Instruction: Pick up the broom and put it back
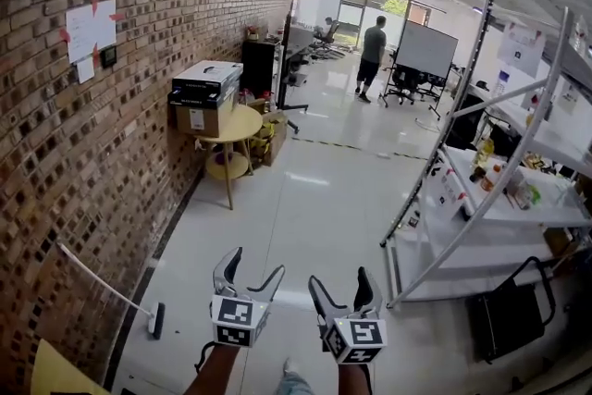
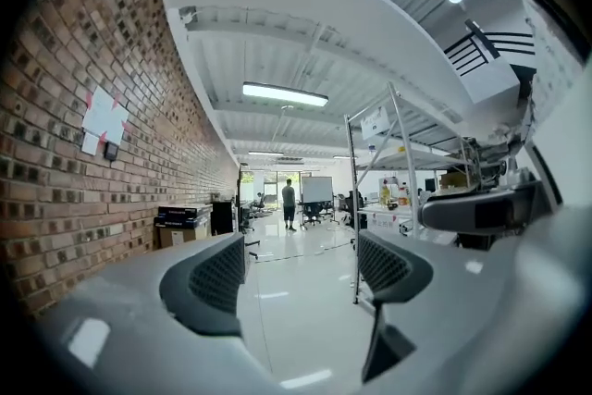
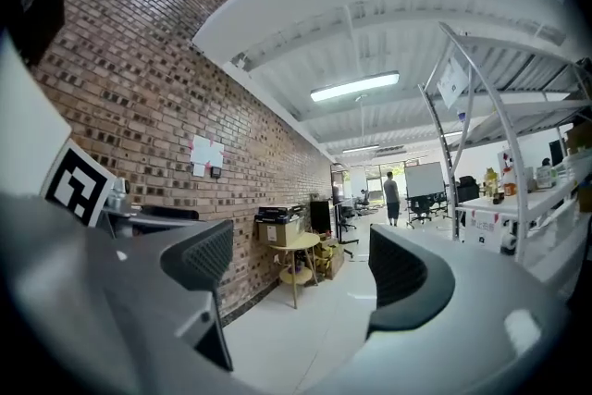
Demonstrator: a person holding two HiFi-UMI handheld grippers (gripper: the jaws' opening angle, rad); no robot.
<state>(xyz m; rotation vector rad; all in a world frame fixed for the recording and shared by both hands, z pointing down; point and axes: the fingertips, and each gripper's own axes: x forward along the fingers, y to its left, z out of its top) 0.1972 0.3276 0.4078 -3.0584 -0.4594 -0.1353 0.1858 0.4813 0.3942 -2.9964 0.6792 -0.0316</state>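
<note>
The broom leans low against the brick wall at the lower left of the head view, its white handle slanting down to a dark head on the floor. My left gripper is at the bottom centre, to the right of the broom head and apart from it, open with nothing between its jaws. My right gripper is beside it, also open and empty. The left gripper view shows open jaws over bare floor; the right gripper view shows the same. Neither gripper view shows the broom.
A round yellow table bearing boxes stands by the wall ahead. A white metal shelving rack lines the right side, with a black bag at its foot. A person stands far down the room near a whiteboard.
</note>
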